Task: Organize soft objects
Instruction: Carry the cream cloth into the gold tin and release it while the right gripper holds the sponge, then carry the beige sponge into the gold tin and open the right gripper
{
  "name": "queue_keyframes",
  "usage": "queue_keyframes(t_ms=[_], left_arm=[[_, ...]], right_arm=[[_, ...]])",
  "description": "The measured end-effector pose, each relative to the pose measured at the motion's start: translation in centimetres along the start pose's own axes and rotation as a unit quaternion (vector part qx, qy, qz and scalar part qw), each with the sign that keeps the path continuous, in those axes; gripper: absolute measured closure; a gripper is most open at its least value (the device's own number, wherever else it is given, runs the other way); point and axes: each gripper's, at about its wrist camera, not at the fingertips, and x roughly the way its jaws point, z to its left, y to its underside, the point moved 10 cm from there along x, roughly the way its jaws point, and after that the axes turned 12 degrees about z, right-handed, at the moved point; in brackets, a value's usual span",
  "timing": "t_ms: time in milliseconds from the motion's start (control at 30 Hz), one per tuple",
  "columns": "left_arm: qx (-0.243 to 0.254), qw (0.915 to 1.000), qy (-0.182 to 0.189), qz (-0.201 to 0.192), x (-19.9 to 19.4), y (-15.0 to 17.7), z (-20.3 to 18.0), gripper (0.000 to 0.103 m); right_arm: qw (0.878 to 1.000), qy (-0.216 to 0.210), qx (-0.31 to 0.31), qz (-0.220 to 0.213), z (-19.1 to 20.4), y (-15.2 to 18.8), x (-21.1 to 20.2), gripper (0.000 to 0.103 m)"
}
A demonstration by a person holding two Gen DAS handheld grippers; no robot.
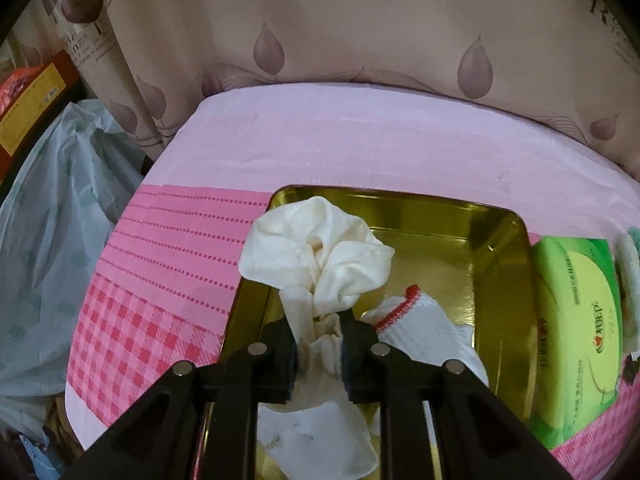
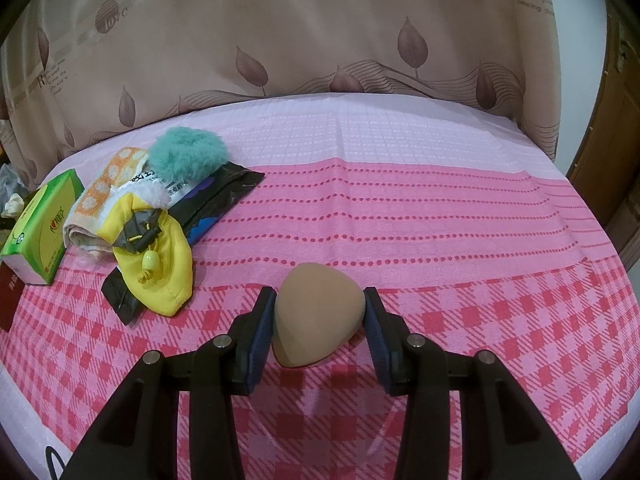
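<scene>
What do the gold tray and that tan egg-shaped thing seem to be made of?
The gold rectangular tray looks like thin metal: glossy, mirror-like walls. The tan egg-shaped sponge looks like soft matte foam, smooth and shineless, probably a makeup sponge.

One gold tin tray [image 1: 440, 216] shows in the left wrist view, with two pieces of cloth in it: one cream cloth [image 1: 320, 248] and one white cloth with a red stitched edge [image 1: 424, 328]. One green tissue box [image 1: 576, 320] sits beside the tray, and it is the same single box seen in the right wrist view. There, one tan teardrop sponge [image 2: 318, 316] is counted, plus one yellow padded pouch [image 2: 160, 264], one teal fluffy ball [image 2: 188, 156], one orange-and-white folded towel [image 2: 100, 196] and one black plastic packet [image 2: 224, 188]. One pale plastic bag [image 1: 60, 220] hangs at the left. Two claws appear, one per view.
</scene>
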Motion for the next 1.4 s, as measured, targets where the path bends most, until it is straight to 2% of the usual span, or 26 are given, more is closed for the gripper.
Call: queue_keyframes(t_ms=[100,167,333,700,1000,1233,1400], left_arm=[[0.0,0.9999,-0.008,0.006,0.5,0.1,0.3,0.075],[-0.003,0.9999,-0.013,0.009,0.8,0.0,0.6,0.065],[-0.01,0.9999,0.003,0.007,0.2,0.1,0.8,0.052],[-0.006,0.9993,0.021,-0.032,-4.4,1.8,0.3,0.05],[-0.025,0.9965,-0.01,-0.079,-7.3,6.9,3.1,0.05],[-0.053,0.9894,-0.063,-0.12,-8.5,9.9,7.0,0.05],[-0.086,0.9865,-0.063,-0.124,-8.3,10.9,9.3,0.05]], right_arm=[[1.0,0.002,-0.005,0.006,0.3,0.1,0.3,0.063],[1.0,0.004,-0.006,0.007,0.3,0.2,0.3,0.063],[1.0,0.004,-0.007,0.007,0.4,0.2,0.3,0.063],[1.0,0.004,-0.007,0.008,0.4,0.2,0.3,0.063],[1.0,0.006,-0.008,0.007,0.2,0.2,0.2,0.064],[1.0,0.019,-0.019,-0.003,0.0,0.2,-0.5,0.064],[0.999,0.039,-0.033,-0.013,-0.1,0.3,-1.3,0.064]])
